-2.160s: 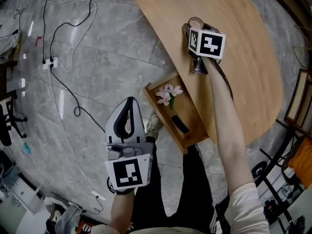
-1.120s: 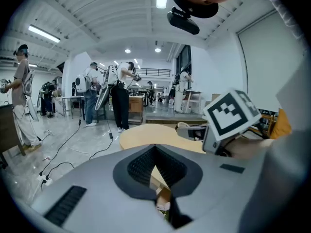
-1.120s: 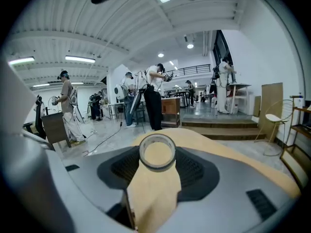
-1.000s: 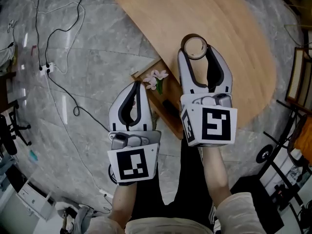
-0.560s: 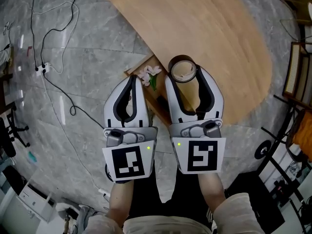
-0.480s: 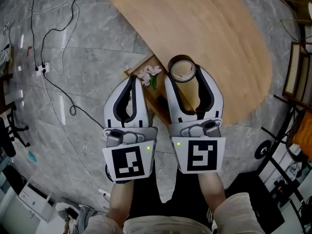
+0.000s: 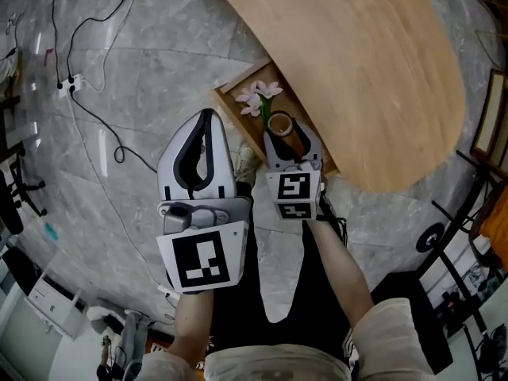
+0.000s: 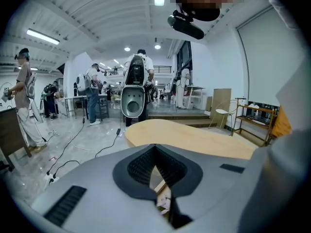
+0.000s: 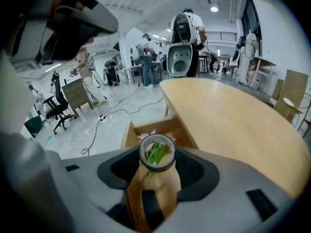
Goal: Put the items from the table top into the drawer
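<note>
A brown tape roll (image 7: 279, 122) is pinched in my right gripper (image 7: 286, 137), low over the open wooden drawer (image 7: 228, 108) under the table edge. In the right gripper view the tape roll (image 9: 157, 153) stands upright between the pads of the right gripper (image 9: 156, 163), and green stems show through its hole. A pink artificial flower (image 7: 259, 98) lies in the drawer's far end. My left gripper (image 7: 205, 116) hangs left of the drawer over the floor, tips together and holding nothing; the left gripper (image 8: 155, 148) also shows so in its own view. The bare wooden table top (image 7: 373, 62) fills the upper right.
Black cables and a white power strip (image 7: 67, 82) lie on the grey marble floor to the left. An office chair (image 7: 9, 201) stands at the far left edge. Frames and furniture (image 7: 488, 133) crowd the right side. Several people stand far off in both gripper views.
My right gripper has dropped from the table edge down over the open drawer, carrying the tape roll. The left gripper has shifted only slightly.
</note>
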{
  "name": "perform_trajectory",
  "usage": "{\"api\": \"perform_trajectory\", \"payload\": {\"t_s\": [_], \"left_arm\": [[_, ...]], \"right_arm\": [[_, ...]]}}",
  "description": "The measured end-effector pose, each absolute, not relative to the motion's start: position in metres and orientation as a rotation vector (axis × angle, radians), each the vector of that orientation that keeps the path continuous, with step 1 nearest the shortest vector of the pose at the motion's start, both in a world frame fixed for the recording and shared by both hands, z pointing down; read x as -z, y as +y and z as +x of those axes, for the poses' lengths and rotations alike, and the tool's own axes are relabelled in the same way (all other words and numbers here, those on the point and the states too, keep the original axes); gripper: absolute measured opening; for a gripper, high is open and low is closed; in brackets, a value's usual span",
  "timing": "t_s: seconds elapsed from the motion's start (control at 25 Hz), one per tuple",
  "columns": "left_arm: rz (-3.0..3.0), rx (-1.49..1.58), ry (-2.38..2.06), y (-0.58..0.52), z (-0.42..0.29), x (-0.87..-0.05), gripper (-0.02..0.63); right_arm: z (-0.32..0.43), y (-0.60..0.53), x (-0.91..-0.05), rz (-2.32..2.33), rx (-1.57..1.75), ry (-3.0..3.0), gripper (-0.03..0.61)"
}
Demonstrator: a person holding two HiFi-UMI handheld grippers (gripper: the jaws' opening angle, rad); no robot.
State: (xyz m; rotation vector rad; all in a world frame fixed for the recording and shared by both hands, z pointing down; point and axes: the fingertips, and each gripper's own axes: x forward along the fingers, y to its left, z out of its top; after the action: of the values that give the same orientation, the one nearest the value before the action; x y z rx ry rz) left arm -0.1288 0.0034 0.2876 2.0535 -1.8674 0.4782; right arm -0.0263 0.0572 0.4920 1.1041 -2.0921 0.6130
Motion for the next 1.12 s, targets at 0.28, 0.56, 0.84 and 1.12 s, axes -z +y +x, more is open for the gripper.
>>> {"api": "perform_trajectory", "payload": {"t_s": [0.28, 0.56, 0.84, 1.12], "left_arm": [[1.990, -0.548, -1.910, 0.022, -0.161, -0.306, 0.006], [2.008, -0.540, -1.881, 0.023, -0.157, -0.309, 0.006], [2.012, -0.545, -1.874, 0.027, -0.154, -0.310, 0.006], [1.994, -0.569, -1.926, 0.032, -0.165, -0.303, 0.006]], "right_arm": [[0.016, 0.078, -0.579, 1.245, -0.791, -1.811, 0.241], [0.026, 0.074, -0.598, 1.216, -0.688, -1.744, 0.241], [0.027, 0.074, -0.602, 1.246, -0.749, -1.737, 0.242], [0.024, 0.075, -0.599, 1.273, -0.830, -1.782, 0.245]]}}
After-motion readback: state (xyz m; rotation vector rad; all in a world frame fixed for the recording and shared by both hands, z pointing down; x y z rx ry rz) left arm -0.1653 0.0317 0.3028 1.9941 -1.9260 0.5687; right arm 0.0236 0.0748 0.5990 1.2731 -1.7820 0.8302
